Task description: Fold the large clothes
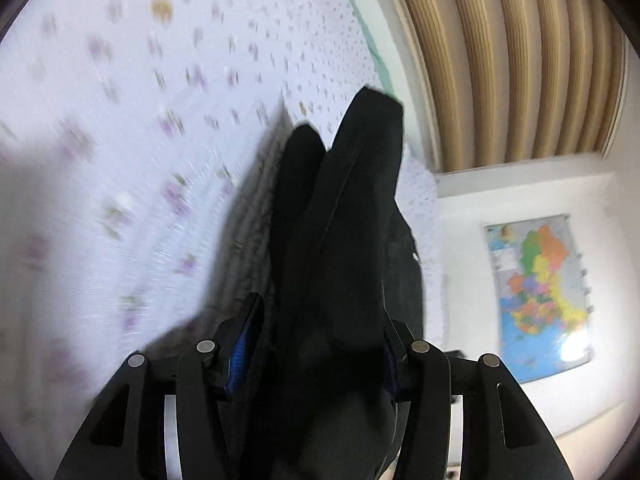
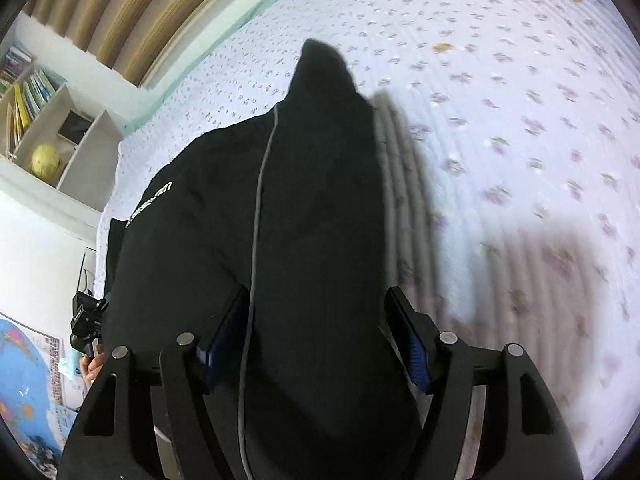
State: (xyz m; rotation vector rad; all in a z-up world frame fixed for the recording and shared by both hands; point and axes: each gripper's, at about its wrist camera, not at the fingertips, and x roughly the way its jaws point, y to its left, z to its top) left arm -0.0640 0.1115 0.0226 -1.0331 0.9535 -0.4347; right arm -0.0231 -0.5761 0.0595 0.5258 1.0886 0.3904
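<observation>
A large black garment [image 1: 344, 216] hangs bunched between the fingers of my left gripper [image 1: 320, 320], which is shut on it above the bed. In the right wrist view the same black garment [image 2: 280, 208], with a grey seam line and white lettering on its left side, fills the space between the fingers of my right gripper [image 2: 316, 312], which is shut on it. Both grippers hold the cloth lifted over the floral bedsheet [image 2: 500, 100]. The left gripper [image 2: 86, 320] and the hand holding it show at the left edge of the right wrist view.
The white bedsheet with purple flowers [image 1: 120, 120] covers the bed below. A tan ribbed headboard [image 1: 500, 60] runs along the far edge. A wall map [image 1: 536, 296] hangs beyond the bed. A white shelf with books and a yellow ball [image 2: 46, 158] stands by the wall.
</observation>
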